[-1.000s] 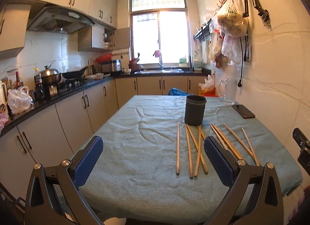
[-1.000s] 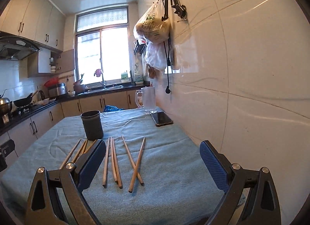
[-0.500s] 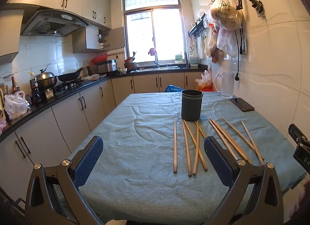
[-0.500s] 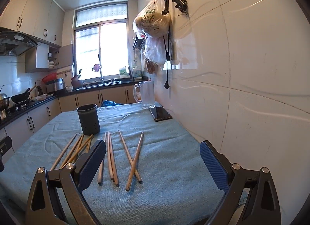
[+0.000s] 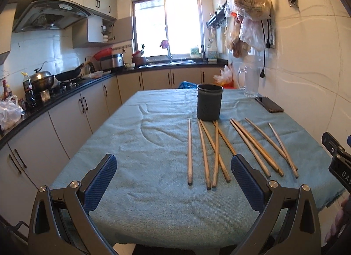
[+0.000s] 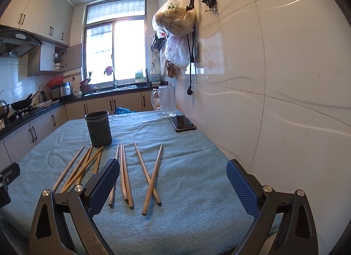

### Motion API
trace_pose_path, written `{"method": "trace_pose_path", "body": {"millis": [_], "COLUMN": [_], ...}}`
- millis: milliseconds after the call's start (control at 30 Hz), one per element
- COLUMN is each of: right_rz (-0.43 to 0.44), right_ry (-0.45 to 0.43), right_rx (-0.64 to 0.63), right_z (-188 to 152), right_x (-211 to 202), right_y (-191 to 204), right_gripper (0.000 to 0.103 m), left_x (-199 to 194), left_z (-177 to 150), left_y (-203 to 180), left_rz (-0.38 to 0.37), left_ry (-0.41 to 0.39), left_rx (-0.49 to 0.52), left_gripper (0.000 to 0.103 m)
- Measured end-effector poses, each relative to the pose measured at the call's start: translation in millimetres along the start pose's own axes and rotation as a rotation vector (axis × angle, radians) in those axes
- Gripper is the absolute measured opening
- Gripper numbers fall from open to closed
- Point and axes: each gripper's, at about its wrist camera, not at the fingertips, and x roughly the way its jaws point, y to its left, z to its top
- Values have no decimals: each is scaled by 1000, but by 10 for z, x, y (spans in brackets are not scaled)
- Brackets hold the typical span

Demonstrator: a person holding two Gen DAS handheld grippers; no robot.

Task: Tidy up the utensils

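Note:
Several wooden chopsticks [image 5: 204,156] lie loose on a teal cloth-covered table [image 5: 140,145], fanned out in front of a dark grey utensil cup [image 5: 209,105] that stands upright. In the right wrist view the same chopsticks [image 6: 125,173] and the cup [image 6: 98,129] appear. My left gripper [image 5: 173,176] hovers open above the near table edge, left of most chopsticks, holding nothing. My right gripper [image 6: 173,182] is open too, over the right-hand chopsticks, with two crossed sticks [image 6: 151,176] between its fingers' line of sight.
A black phone [image 6: 182,123] and a glass jug [image 6: 166,101] sit at the table's far right by the tiled wall. Plastic bags [image 6: 175,22] hang on wall hooks above. Kitchen counters and cabinets [image 5: 65,110] run along the left. A hand [image 5: 337,222] shows at the lower right.
Both grippers have drifted forward and lower toward the table, so the chopsticks and cup look nearer. Both stay open; nothing on the table has moved.

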Motion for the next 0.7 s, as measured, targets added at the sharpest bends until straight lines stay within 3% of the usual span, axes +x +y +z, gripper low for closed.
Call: {"method": "trace_pose_path", "body": {"millis": [700], "right_rz": [-12], "right_ry": [60], "right_rx": [-41], "right_z": [-41], "right_x": [280], "right_y": [-22], "right_gripper": [100], "left_x": [238], "left_z": [-6], "left_y": [-197], "left_rz": [-35], "left_ry": [46], "left_rx": [42], "left_gripper": [103]}}
